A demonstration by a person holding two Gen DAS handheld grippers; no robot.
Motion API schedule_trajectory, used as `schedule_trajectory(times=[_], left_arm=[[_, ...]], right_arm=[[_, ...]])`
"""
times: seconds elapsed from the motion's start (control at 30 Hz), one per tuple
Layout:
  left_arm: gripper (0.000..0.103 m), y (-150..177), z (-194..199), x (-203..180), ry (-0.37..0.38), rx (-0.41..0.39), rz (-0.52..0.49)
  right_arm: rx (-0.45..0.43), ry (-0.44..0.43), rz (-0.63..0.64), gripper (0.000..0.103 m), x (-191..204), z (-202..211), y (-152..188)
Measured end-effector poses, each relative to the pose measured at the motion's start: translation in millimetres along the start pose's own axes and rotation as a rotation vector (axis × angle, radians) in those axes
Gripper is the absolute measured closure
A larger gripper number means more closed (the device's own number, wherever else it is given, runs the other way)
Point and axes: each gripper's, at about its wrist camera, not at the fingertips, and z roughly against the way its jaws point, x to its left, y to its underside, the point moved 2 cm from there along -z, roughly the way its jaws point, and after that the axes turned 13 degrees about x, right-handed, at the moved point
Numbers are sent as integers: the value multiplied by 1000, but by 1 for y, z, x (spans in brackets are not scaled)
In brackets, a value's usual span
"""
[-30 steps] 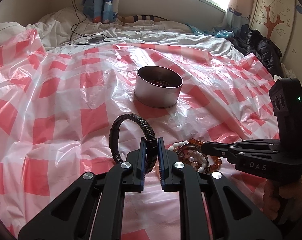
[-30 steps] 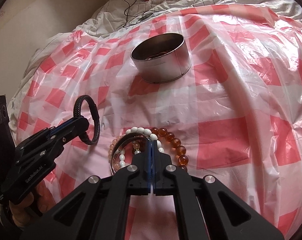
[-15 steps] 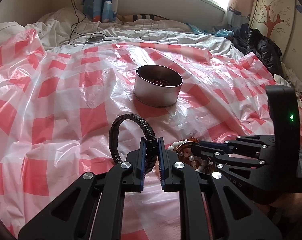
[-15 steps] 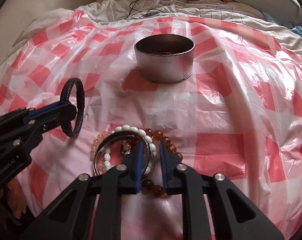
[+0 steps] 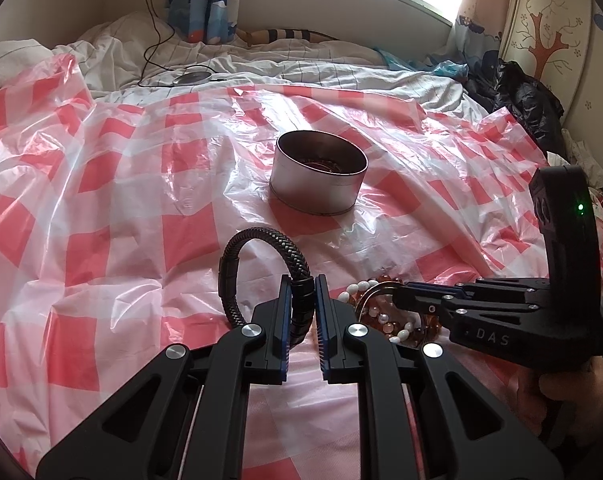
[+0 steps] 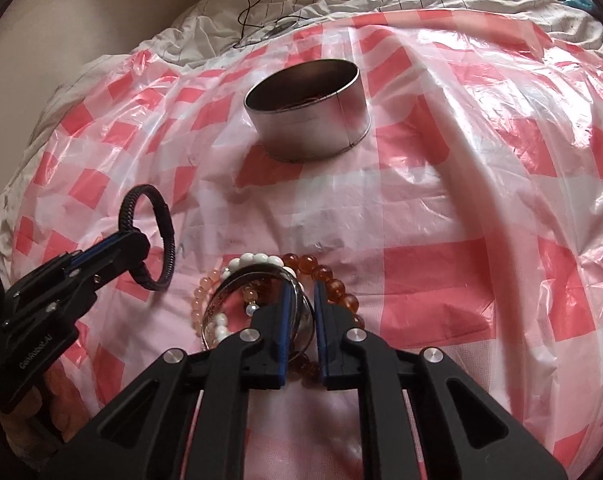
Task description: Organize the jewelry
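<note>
Round silver tin (image 5: 317,176) on checked sheet (image 5: 101,208), something dark inside, hard to tell. Left gripper (image 5: 303,300) pinching black bracelet (image 5: 261,240). Right gripper (image 6: 300,312) just opened a little around silver bangle (image 6: 257,276) on bead pile

black braided bracelet (image 5: 261,276): upright, near tin (image 5: 317,172) | bead bracelets (image 6: 237,300), silver bangle (image 6: 257,276): heaped beside it | tin: possibly holding jewelry

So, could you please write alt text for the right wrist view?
The right gripper straddles a silver bangle atop beaded bracelets on a red-checked plastic sheet. At left, the left gripper holds a black braided bracelet; a metal tin stands beyond.
</note>
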Motion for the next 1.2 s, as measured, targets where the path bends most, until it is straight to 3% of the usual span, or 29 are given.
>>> schedule_trajectory(times=[0.3, 0.5, 0.57, 0.63, 0.67, 0.83, 0.9, 1.03, 1.2], left_arm=[[93, -1, 0, 0, 0, -1, 2], [93, -1, 1, 1, 0, -1, 3], [93, 0, 1, 1, -1, 0, 2], [93, -1, 1, 1, 0, 0, 3], [93, 0, 1, 1, -1, 0, 2], [93, 0, 1, 1, 1, 0, 5], [93, 0, 1, 1, 2, 0, 5], [93, 0, 1, 1, 2, 1, 6], [93, 0, 0, 2, 3, 2, 7]], right_arm=[[-60, 33, 46, 95, 9, 11, 4], [-94, -189, 5, 95, 2, 25, 3], [-92, -179, -2, 95, 2, 26, 3], [-93, -269, -23, 95, -1, 29, 3], [-111, -234, -19, 95, -1, 33, 4], [-100, -286, -37, 95, -5, 34, 3], [-110, -351, -54, 95, -8, 37, 3], [-210, -512, -40, 99, -8, 62, 2], [-207, -482, -94, 100, -19, 61, 0]])
